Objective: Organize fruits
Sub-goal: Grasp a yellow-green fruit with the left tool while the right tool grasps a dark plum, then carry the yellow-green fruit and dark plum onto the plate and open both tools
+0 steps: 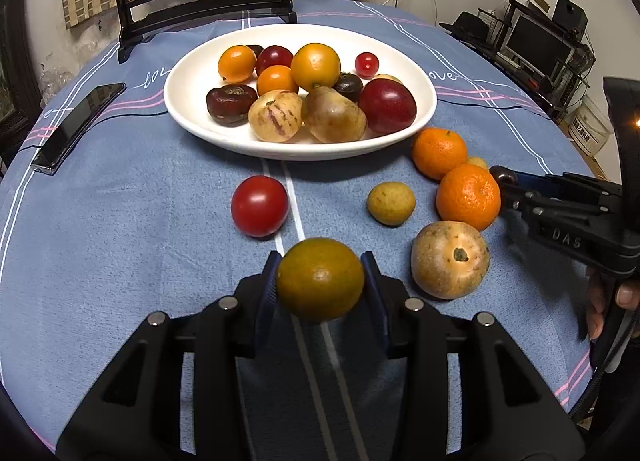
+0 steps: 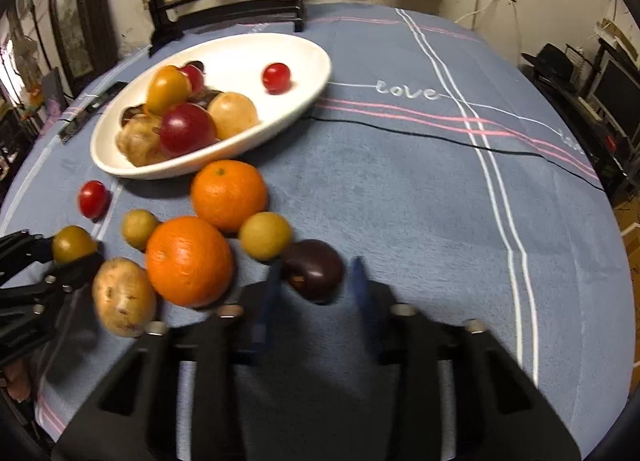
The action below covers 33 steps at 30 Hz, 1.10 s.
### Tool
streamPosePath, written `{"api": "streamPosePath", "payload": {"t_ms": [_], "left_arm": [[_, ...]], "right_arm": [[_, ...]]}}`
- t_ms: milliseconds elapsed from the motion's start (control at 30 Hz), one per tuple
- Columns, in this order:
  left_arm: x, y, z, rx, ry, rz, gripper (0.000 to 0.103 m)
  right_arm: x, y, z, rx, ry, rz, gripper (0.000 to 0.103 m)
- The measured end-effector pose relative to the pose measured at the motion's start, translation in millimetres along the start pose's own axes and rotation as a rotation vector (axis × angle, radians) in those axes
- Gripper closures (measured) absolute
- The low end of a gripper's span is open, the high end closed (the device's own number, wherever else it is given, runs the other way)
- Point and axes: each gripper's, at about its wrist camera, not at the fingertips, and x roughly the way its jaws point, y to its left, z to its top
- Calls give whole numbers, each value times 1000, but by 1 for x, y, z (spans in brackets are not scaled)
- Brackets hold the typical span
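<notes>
Left gripper is pinching a greenish-yellow citrus just above the worktop (white bowl sits beyond), while the right gripper has clamped onto a dark purple fruit.

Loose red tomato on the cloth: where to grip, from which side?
Pinch the tomato across its widest middle, coming from above. It's round and smooth with bare cloth all around, so no side is blocked; an off-centre pinch would likely slip.
</notes>
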Motion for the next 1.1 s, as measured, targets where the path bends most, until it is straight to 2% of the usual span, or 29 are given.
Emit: {"api": "streamPosePath", "payload": {"t_ms": [367,633,767,867,933,1100], "left_arm": [[-6,0,3,0,-13,-7,62],[-31,-7,45,58,-105,-6,62],[-34,-1,73,36,-156,22,62],[-23,10,98,-17,-162,30,62],[-13,15,112,-41,-157,63,62],[12,27,126,-88,-142,127,62]], "right_arm": [[-20,-15,-7,58,-42,26,71],[-49,-6,8,46,-132,58,71],[-58,4,24,20,-168,70,71],[-57,13,42,9,-191,74,71],[-51,19,56,12,-199,90,71],[-24,32,95,12,-198,79,71]]}}
